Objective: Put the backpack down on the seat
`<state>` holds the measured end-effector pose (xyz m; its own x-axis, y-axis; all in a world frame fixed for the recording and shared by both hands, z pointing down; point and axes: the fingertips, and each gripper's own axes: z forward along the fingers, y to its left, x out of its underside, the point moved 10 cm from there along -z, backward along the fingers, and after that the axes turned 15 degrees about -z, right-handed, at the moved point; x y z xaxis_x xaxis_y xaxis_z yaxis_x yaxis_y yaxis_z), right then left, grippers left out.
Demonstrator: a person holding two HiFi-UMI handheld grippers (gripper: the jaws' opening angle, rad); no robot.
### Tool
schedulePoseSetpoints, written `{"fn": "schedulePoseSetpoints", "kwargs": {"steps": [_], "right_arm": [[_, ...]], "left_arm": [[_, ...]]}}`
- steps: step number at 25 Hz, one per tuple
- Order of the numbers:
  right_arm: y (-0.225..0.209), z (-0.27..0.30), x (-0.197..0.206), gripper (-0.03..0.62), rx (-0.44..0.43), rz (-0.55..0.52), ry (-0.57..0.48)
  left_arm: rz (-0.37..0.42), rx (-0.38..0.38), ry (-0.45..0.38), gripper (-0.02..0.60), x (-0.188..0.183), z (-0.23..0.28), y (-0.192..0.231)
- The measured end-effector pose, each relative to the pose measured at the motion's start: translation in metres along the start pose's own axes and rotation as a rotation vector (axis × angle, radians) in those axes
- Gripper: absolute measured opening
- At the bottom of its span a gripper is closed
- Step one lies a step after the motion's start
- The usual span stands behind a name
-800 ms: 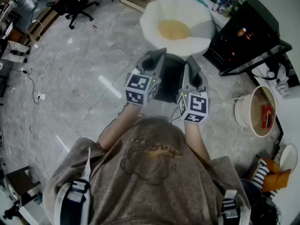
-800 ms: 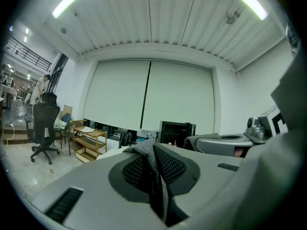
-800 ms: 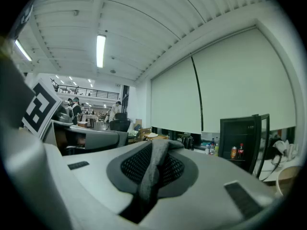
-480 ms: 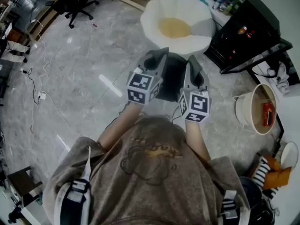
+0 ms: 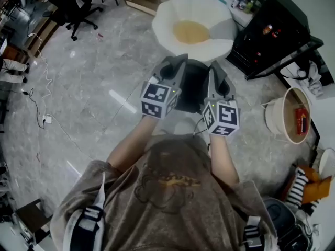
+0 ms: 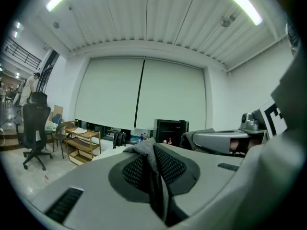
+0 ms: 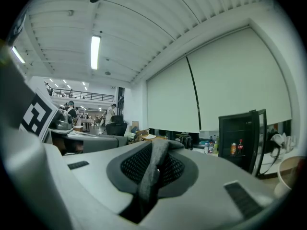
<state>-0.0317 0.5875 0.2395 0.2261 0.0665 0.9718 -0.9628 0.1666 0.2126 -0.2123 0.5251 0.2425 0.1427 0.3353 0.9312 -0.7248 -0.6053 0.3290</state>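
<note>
Backpack (image 5: 191,90) between left gripper (image 5: 175,61) and right gripper (image 5: 214,68) in head view, gripper views alone show fingers (image 6: 86,181) clamped on straps (image 6: 147,150)

Both were grey — the left hand-held gripper (image 5: 174,61) and the right hand-held gripper (image 5: 213,67) — with marker cubes (image 5: 157,99) of black-and-white squares. The strap (image 6: 146,150) between the left one's black mesh pads was grey. Between the two showed the black backpack (image 5: 191,90); ahead, the white seat (image 5: 167,27) had a yellow cushion (image 5: 191,32), on a grey veined floor (image 5: 89,72).
</note>
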Motion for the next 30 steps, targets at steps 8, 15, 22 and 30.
{"fn": "schedulePoseSetpoints", "kwargs": {"steps": [8, 15, 22, 30], "right_arm": [[0.004, 0.029, -0.002, 0.037, 0.039, 0.002, -0.010], [-0.004, 0.072, 0.003, 0.037, 0.028, 0.018, -0.006], [-0.030, 0.128, 0.006, 0.037, 0.024, 0.045, 0.000], [-0.071, 0.197, 0.001, 0.037, -0.013, 0.061, 0.010]], "left_arm": [[0.003, 0.009, -0.014, 0.032, -0.011, 0.023, 0.024], [-0.016, 0.001, -0.001, 0.032, -0.017, 0.057, 0.052], [0.003, 0.009, 0.005, 0.032, -0.032, 0.111, 0.080], [-0.030, -0.006, 0.024, 0.032, -0.057, 0.182, 0.104]]}}
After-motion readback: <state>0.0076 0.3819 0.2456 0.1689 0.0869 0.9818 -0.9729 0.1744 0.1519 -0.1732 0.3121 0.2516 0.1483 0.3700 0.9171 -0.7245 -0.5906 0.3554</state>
